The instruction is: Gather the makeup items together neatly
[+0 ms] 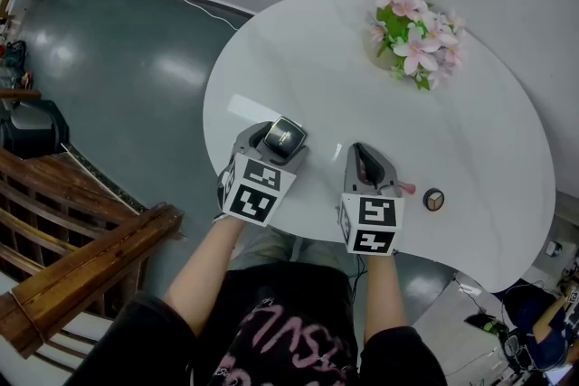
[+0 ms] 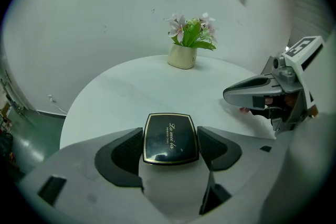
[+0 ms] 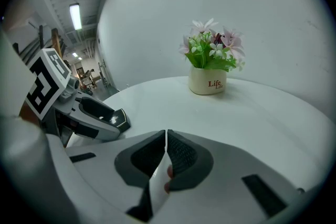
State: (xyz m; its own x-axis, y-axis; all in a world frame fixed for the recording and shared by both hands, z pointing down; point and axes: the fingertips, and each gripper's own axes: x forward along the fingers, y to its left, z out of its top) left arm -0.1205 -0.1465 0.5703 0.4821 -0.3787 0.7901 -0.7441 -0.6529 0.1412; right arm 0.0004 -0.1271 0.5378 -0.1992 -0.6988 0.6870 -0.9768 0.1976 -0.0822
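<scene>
1. The left gripper has its jaws clamped on a glossy black compact, square with rounded corners and a gold rim, above the white surface.
2. The right gripper's ribbed dark jaws are pressed together. A small pink item shows just beneath them; I cannot tell whether it is gripped.
3. A small round pot lies just beside the right gripper.

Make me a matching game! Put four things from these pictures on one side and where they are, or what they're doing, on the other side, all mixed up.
Things:
1. black compact
2. flower pot
3. small round case
4. right gripper

Places or states:
A. lying on the table, just right of the right gripper
B. jaws closed together
C. clamped in the left gripper
D. standing at the table's far side

Pairs: 1-C, 2-D, 3-A, 4-B
</scene>
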